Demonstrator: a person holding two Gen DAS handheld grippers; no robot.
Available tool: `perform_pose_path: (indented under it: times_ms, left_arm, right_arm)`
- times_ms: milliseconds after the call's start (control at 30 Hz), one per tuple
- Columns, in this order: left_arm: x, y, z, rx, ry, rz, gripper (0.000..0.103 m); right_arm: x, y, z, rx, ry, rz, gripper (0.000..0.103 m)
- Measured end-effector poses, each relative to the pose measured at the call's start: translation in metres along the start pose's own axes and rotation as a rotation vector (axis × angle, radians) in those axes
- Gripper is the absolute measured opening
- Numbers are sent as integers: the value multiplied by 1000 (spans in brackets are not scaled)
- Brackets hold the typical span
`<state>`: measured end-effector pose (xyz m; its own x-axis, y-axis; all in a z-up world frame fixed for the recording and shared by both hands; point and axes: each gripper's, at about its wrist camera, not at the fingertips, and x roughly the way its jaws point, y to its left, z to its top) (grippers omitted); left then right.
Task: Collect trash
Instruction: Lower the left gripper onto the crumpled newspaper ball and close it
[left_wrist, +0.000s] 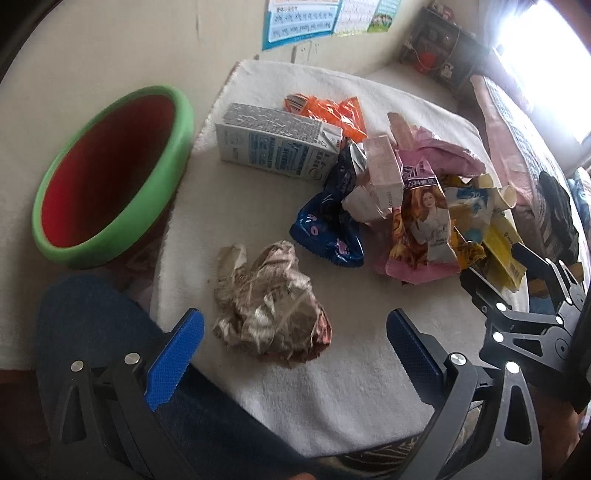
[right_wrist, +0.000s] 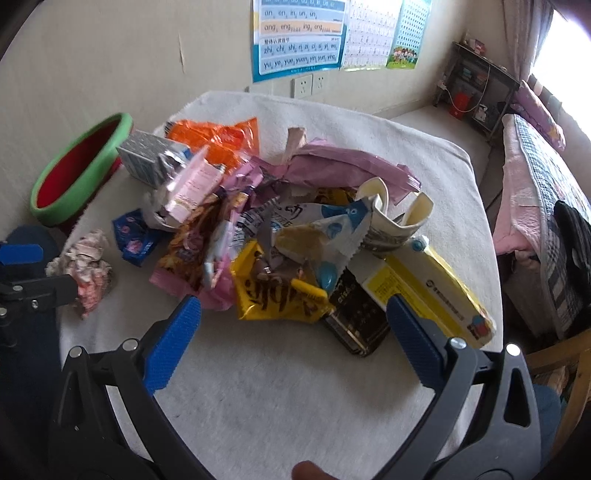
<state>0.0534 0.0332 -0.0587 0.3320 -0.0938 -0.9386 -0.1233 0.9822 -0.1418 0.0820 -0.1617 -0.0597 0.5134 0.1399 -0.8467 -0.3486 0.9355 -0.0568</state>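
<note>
both claws released: left claw (left_wrist: 295, 354) astride crumpled wrapper (left_wrist: 271, 319), right claw (right_wrist: 293, 339) before yellow box (right_wrist: 432, 291), long axis diagonal

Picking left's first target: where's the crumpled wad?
In the left wrist view the crumpled wad lies on the white cloth between the open left tongs, apart from the pile, nearest the blue wrapper.

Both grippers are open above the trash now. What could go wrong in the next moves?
1. The crumpled paper wad is loose and light; the left gripper may pinch only a flap and drop it before the green bin.
2. The wrappers overlap; the right gripper may drag neighbours when lifting the yellow wrapper.
</note>
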Motion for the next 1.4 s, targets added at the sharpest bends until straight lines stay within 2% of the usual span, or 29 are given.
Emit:
perform_pose_path:
  times_ms: [300,467,533,567,633,667,800,867,900,1100,1300,1400]
  left_arm:
    - [19,-11,4,47,47,18,94]
    - [30,-12,6,48,69,32,78]
    - [34,-14,8,60,80,49,64]
    - [36,-15,9,65,82,52,62]
    - [39,-17,10,68,83,43,57]
    - [41,-16,10,64,82,38,55]
    - [40,-11,8,34,66,-3,49]
    - [39,-11,7,23,53,-19,47]
    - [38,-9,5,22,50,-23,46]
    - [21,-2,-2,42,19,-47,44]
    - [-3,0,-3,29,-20,-76,44]
    - [-9,4,-4,21,-36,-90,44]
  right_arm:
    - [2,-6,-8,-44,25,-10,97]
    - [13,0,-6,-124,52,-17,84]
    - [20,4,-6,-161,63,-17,80]
    - [22,6,-6,-172,65,-20,79]
    - [26,8,-6,-197,69,-18,68]
    - [26,8,-6,-198,71,-5,57]
    - [23,6,-6,-175,68,50,45]
    - [18,3,-6,-156,67,73,33]
    - [16,2,-6,-146,68,81,30]
    - [0,-11,-3,-57,74,140,29]
    - [-26,-25,-4,35,72,235,28]
    - [-36,-32,-2,61,38,257,28]
